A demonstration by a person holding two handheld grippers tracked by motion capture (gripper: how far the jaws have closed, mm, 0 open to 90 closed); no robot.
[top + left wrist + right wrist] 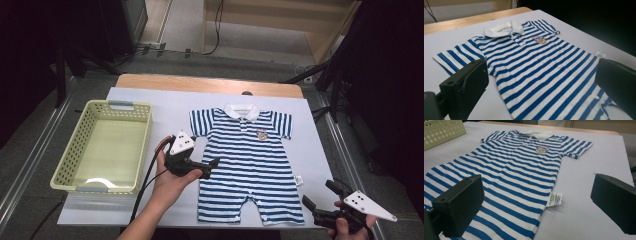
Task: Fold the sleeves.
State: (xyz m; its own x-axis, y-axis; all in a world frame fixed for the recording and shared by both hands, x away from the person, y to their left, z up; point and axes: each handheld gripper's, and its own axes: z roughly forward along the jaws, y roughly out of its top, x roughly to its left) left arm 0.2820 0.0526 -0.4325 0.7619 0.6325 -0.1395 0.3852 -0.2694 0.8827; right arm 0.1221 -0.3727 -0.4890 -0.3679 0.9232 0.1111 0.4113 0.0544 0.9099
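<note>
Striped baby romper flat, centre frame, right of the yellow basket. Left gripper gaping empty at its left edge; right gripper gaping, lower right. Pinch the hem edges evenly, likely to fold.

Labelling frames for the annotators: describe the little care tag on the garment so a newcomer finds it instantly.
Start at the white sheet covering the table; on it lies a blue-and-white striped romper with a white collar. Follow its edge on the side away from the pale green basket down to hip level: the small white care tag sticks out there, plain and printed, unlike the coloured bear badge on the chest.
</note>
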